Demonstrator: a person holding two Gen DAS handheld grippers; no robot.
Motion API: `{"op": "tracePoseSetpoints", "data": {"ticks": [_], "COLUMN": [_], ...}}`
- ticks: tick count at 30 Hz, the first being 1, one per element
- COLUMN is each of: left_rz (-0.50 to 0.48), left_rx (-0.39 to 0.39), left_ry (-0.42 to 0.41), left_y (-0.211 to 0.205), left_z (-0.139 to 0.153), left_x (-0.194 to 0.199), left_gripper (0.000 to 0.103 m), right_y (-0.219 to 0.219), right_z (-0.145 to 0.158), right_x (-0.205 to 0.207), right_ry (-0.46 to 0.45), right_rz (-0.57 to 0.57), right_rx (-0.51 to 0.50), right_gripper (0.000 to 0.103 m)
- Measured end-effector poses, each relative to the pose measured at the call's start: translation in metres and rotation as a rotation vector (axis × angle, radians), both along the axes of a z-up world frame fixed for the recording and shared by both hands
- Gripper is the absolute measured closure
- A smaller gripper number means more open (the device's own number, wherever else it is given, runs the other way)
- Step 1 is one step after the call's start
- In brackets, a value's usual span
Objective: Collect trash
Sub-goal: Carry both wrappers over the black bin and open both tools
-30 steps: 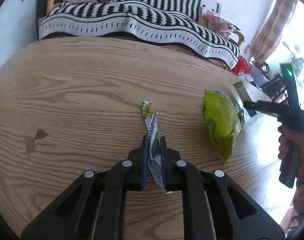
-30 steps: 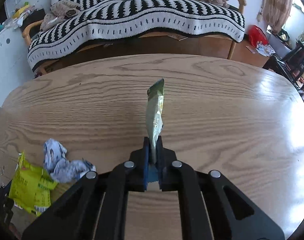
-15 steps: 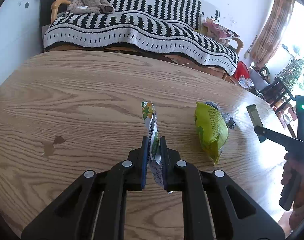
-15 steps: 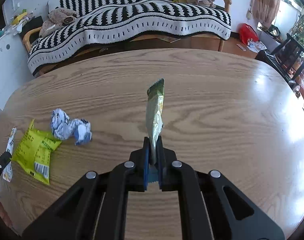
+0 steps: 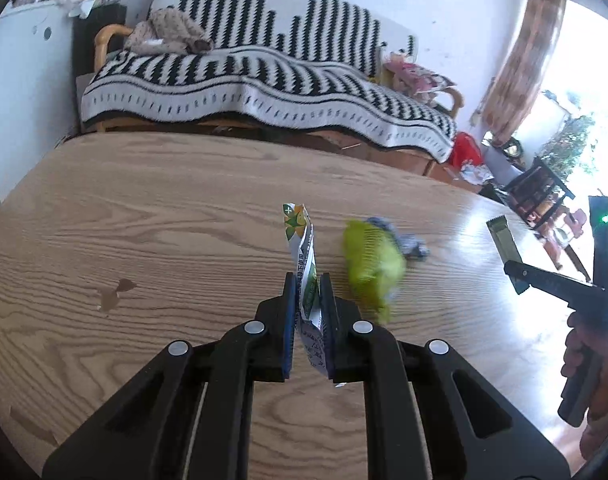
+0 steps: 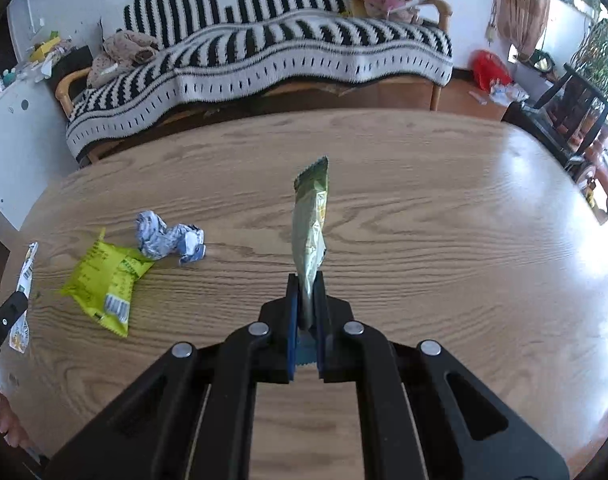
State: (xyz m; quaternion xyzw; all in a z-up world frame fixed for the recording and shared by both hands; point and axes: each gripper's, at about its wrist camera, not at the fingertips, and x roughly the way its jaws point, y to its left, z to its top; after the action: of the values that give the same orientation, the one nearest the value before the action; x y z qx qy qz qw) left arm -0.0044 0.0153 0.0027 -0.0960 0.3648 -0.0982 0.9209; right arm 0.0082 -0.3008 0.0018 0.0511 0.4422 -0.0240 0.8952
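Observation:
My left gripper [image 5: 308,280] is shut on a white and green wrapper [image 5: 302,248] that stands upright above the wooden table [image 5: 164,216]. My right gripper [image 6: 306,280] is shut on a grey-green snack wrapper [image 6: 310,232], also held upright. A yellow-green snack bag [image 6: 104,280] and a crumpled blue-white paper [image 6: 168,236] lie on the table, left of the right gripper; the bag [image 5: 372,260] and the paper [image 5: 412,244] also show in the left wrist view, right of the left gripper. The right gripper with its wrapper [image 5: 504,240] shows at the far right there.
A sofa with a black-and-white striped blanket [image 6: 264,52] stands behind the table. A dark stain [image 5: 112,294] marks the table left of the left gripper. A red bag [image 6: 490,68] and dark chairs [image 6: 576,108] stand on the floor at the right. The table's far edge curves round.
Both grippers have pulled back and up from the table with their wrappers still held. The yellow-green bag and crumpled paper now sit farther ahead in both views.

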Motion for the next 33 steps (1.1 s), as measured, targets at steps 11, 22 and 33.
{"op": "tracePoseSetpoints", "data": {"ticks": [11,22,33], "left_rz": [-0.182,-0.474,-0.898], "left_rx": [0.017,0.046,0.046], "left_ry": [-0.056,-0.022,0.184], "left_y": [-0.099,-0.222,-0.353], "left_z": [0.05,0.056,0.002], "left_x": [-0.068,-0.147,-0.26], "left_gripper": [0.092,0.092,0.092], "right_y": [-0.091,-0.173,-0.242], "right_z": [0.063,0.058,0.014], "right_x": [-0.116,-0.26,-0.431], "right_ry": [-0.128,-0.135,-0.081], "right_rz": [-0.092,-0.219,-0.431], "right_rx": [0.054,0.086,0.14], "right_gripper": [0.095,0.095,0.095]}}
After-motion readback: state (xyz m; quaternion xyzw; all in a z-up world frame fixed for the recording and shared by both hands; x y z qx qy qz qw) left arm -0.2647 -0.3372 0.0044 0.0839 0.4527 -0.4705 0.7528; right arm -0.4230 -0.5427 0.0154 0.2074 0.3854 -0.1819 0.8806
